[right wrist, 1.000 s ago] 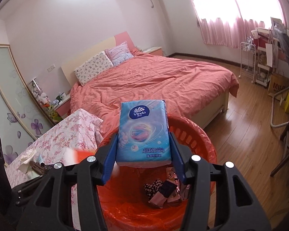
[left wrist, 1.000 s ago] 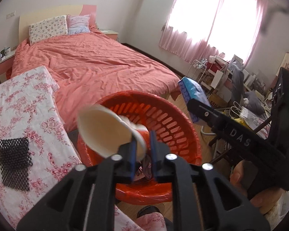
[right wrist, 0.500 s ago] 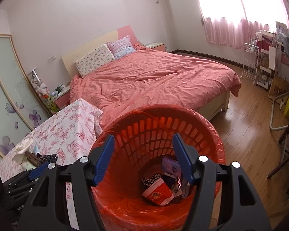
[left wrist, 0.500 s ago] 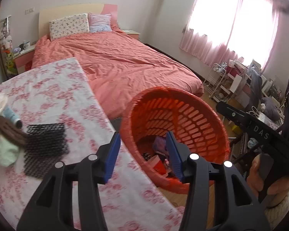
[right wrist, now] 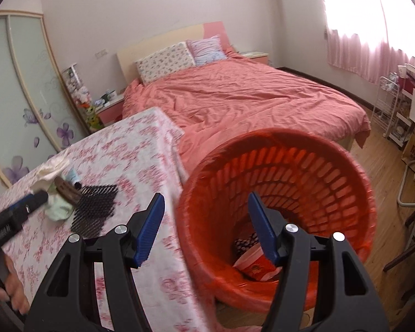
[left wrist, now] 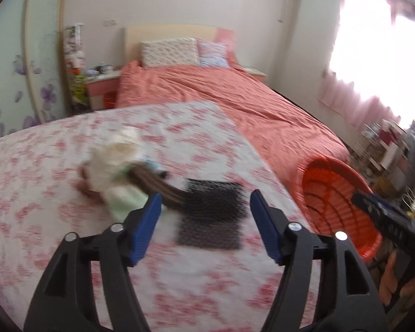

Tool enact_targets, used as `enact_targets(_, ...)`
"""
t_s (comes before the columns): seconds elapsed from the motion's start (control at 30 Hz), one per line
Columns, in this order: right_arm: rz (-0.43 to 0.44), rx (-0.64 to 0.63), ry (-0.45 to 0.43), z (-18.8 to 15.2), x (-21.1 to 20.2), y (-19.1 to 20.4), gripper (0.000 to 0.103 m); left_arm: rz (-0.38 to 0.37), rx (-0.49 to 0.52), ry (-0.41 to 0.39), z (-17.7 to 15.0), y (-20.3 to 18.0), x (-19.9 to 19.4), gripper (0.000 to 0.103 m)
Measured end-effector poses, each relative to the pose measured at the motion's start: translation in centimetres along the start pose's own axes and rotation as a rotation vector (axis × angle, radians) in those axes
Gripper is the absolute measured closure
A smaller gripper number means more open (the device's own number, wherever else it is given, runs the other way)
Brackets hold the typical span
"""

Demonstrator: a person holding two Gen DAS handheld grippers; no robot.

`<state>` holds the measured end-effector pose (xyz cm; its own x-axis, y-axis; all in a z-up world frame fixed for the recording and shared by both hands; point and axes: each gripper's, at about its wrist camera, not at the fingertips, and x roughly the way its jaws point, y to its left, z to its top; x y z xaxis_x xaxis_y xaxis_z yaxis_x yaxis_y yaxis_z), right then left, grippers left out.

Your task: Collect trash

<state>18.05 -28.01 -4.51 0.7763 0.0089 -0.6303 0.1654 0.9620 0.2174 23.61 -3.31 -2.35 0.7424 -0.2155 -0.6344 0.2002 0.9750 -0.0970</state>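
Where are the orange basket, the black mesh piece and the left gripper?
orange basket (right wrist: 296,166), right wrist view, on its far inner wall.
black mesh piece (left wrist: 211,214), left wrist view, on its middle.
left gripper (left wrist: 204,221), left wrist view, midway between its open fingertips.

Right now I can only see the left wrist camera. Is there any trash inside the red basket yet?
Observer: Yes. The right wrist view shows a red-and-white paper cup lying at the bottom of the red basket.
Operator: Is my right claw holding anything?
Observer: No. The right claw is open and empty, and it points down at the basket's near rim.
Operator: The stuff by the window looks all blurry to me. What is it?
Observer: A white wire rack stands on the wooden floor below the pink curtains.
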Motion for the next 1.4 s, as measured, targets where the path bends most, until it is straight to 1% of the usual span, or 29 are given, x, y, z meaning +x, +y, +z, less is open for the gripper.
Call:
enact_targets(0.07, 0.022, -0.024, 0.023, -0.5, 0.7, 1.7, 0.040, 0.062, -0.029, -0.024, 0.6, 2.0, -0.2, 0.033)
enact_targets(0.13, 0.040, -0.050, 0.043, -1.0, 1.3, 3.4, 0.040, 0.102, -0.051, -0.027, 1.2, 3.5, 0.1, 0.033)
enact_targets(0.2, 0.056, -0.079, 0.061, -1.5, 1.8, 5.0, 0.040, 0.118, -0.053, -0.022, 1.7, 4.3, 0.9, 0.035)
enact_targets(0.27, 0.067, -0.109, 0.075, -2.0, 2.2, 6.4, 0.040, 0.134, -0.041, -0.018, 1.9, 4.7, 1.6, 0.041)
enact_targets(0.4, 0.079, -0.137, 0.098, -2.4, 2.7, 8.1, 0.040, 0.173, -0.025, 0.004, 2.4, 5.1, 3.6, 0.046)
enact_targets(0.43, 0.079, -0.138, 0.101, -2.4, 2.8, 8.3, 0.040, 0.181, -0.022, 0.009, 2.5, 5.3, 4.0, 0.051)
enact_targets(0.47, 0.081, -0.139, 0.105, -2.4, 2.9, 8.6, 0.040, 0.187, -0.018, 0.014, 2.5, 5.5, 4.3, 0.060)
enact_targets(0.53, 0.081, -0.143, 0.110, -2.4, 3.3, 9.2, 0.040, 0.180, -0.013, 0.018, 2.7, 5.8, 4.9, 0.069)
enact_targets(0.6, 0.082, -0.150, 0.115, -2.5, 3.5, 9.8, 0.040, 0.168, -0.015, 0.009, 2.8, 6.3, 4.9, 0.092)
enact_targets(0.63, 0.082, -0.153, 0.117, -2.5, 3.5, 10.0, 0.040, 0.156, -0.019, 0.011, 2.8, 6.5, 4.7, 0.096)
enact_targets(0.73, 0.085, -0.163, 0.125, -2.8, 3.7, 10.7, 0.040, 0.136, -0.044, -0.013, 2.6, 8.0, 3.6, 0.101)
enact_targets(0.83, 0.086, -0.172, 0.131, -3.0, 3.9, 11.4, 0.040, 0.118, -0.094, -0.036, 2.2, 9.8, 1.8, 0.101)
enact_targets(1.0, 0.085, -0.175, 0.144, -3.2, 4.5, 12.5, 0.040, 0.070, -0.226, -0.040, 0.7, 14.2, -1.7, 0.101)
enact_targets(1.13, 0.084, -0.174, 0.157, -3.3, 5.4, 13.4, 0.040, 0.055, -0.322, 0.005, -1.8, 17.7, -2.9, 0.101)
enact_targets(1.23, 0.073, -0.180, 0.152, -3.2, 5.8, 14.3, 0.040, 0.064, -0.354, 0.054, -3.8, 19.6, -2.8, 0.100)
enact_targets(1.27, 0.069, -0.181, 0.151, -3.2, 5.9, 14.5, 0.040, 0.067, -0.358, 0.065, -4.3, 20.1, -2.7, 0.096)
enact_targets(1.3, 0.060, -0.185, 0.149, -3.0, 6.2, 14.9, 0.037, 0.065, -0.364, 0.068, -4.7, 20.5, -2.8, 0.092)
enact_targets(1.33, 0.051, -0.188, 0.148, -2.9, 6.4, 15.0, 0.034, 0.071, -0.367, 0.066, -4.9, 20.8, -3.0, 0.085)
enact_targets(1.37, 0.038, -0.196, 0.144, -2.8, 6.7, 15.4, 0.030, 0.075, -0.365, 0.065, -5.1, 21.1, -3.2, 0.070)
enact_targets(1.4, 0.024, -0.203, 0.144, -2.7, 7.0, 15.6, 0.029, 0.082, -0.361, 0.065, -5.2, 21.2, -3.3, 0.062)
